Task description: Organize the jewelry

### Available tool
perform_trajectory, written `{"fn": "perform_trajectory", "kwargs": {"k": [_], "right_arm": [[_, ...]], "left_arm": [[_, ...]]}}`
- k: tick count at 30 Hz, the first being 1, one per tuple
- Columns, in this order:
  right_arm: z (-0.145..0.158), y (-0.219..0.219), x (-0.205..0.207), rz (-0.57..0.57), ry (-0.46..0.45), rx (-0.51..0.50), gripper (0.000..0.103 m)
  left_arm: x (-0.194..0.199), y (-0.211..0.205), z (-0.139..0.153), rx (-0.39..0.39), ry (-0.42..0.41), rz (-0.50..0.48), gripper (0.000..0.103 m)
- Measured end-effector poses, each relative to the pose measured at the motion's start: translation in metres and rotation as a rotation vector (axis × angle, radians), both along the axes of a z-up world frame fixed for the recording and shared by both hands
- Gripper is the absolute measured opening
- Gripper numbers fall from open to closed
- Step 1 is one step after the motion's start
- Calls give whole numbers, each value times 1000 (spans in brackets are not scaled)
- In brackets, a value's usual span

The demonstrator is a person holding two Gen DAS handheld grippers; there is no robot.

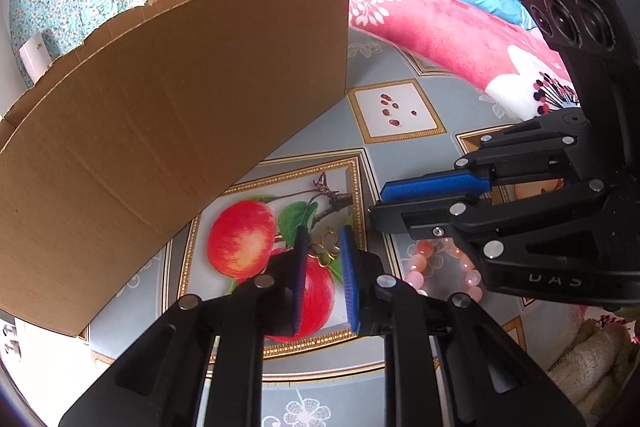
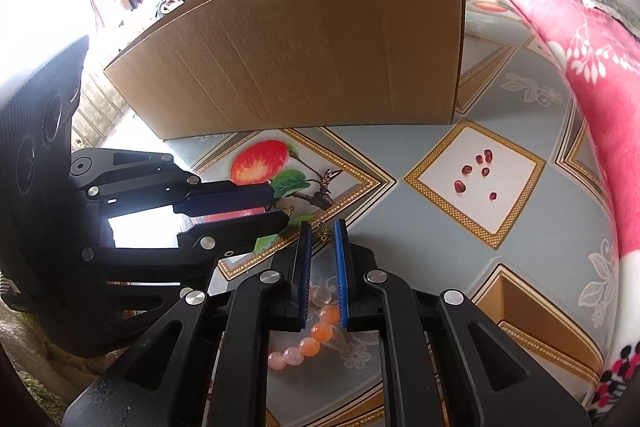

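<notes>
A small gold butterfly-shaped jewelry piece (image 1: pixel 325 247) lies on the apple picture of the tablecloth, between the tips of my open left gripper (image 1: pixel 325 241). A pink and orange bead bracelet (image 1: pixel 448 267) lies on the cloth to the right, under my right gripper (image 1: pixel 378 201). In the right wrist view the bracelet (image 2: pixel 316 337) shows between and below the fingers. My right gripper (image 2: pixel 321 227) is open, with a small bronze charm (image 2: pixel 325 233) at its tips; I cannot tell if it touches them. The cardboard box (image 1: pixel 168 131) stands behind.
Several dark red seeds (image 2: pixel 478 173) lie on a white diamond of the tablecloth (image 2: pixel 532 267). A pink floral blanket (image 1: pixel 452 31) edges the table on the right. The cardboard box also shows in the right wrist view (image 2: pixel 312 51). A beige fluffy cloth (image 1: pixel 592 359) lies at lower right.
</notes>
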State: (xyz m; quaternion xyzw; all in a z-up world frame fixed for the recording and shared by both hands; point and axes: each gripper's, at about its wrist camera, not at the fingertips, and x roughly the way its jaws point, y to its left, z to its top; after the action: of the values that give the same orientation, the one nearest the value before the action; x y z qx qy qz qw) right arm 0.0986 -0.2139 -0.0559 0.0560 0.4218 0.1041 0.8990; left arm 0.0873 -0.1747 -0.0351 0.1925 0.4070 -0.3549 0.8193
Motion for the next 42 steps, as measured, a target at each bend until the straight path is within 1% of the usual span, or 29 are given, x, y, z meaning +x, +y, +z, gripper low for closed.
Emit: {"fn": "perform_trajectory", "kwargs": {"k": [2, 4, 8, 13, 15, 17, 20, 23, 26, 30, 31, 32, 42], "right_arm": [[0, -1, 0, 0, -1, 1, 9], [1, -1, 0, 1, -2, 3, 9], [2, -1, 0, 6, -3, 0, 9], [3, -1, 0, 8, -8, -5, 9], [3, -1, 0, 7, -7, -5, 9], [2, 0, 0, 8, -6, -4, 9], [2, 0, 1, 9, -5, -2, 9], [0, 1, 2, 10, -4, 0, 9], [-1, 0, 3, 9, -4, 3, 9], [-2, -4, 4, 8, -5, 6, 9], [-2, -4, 4, 7, -5, 6, 9], [-2, -4, 4, 7, -6, 7, 9], [0, -7, 3, 11, -14, 10, 9]], "left_arm": [[-2, 3, 1, -4, 0, -5, 2], [-2, 6, 2, -9, 7, -3, 2], [-1, 11, 3, -14, 26, 2, 2], [-3, 16, 10, -53, 47, -14, 2], [-2, 18, 10, -61, 57, -13, 7], [1, 17, 7, -49, 60, -3, 15], [3, 15, 3, -42, 69, 0, 20], [4, 13, 1, -48, 64, 3, 20], [3, 10, 0, -45, 44, 8, 20], [-5, 3, -2, 0, -22, -8, 19], [-7, 2, -2, 4, -25, -14, 16], [-7, 2, -1, 5, -23, -17, 16], [-7, 4, -1, 9, -29, -21, 15]]}}
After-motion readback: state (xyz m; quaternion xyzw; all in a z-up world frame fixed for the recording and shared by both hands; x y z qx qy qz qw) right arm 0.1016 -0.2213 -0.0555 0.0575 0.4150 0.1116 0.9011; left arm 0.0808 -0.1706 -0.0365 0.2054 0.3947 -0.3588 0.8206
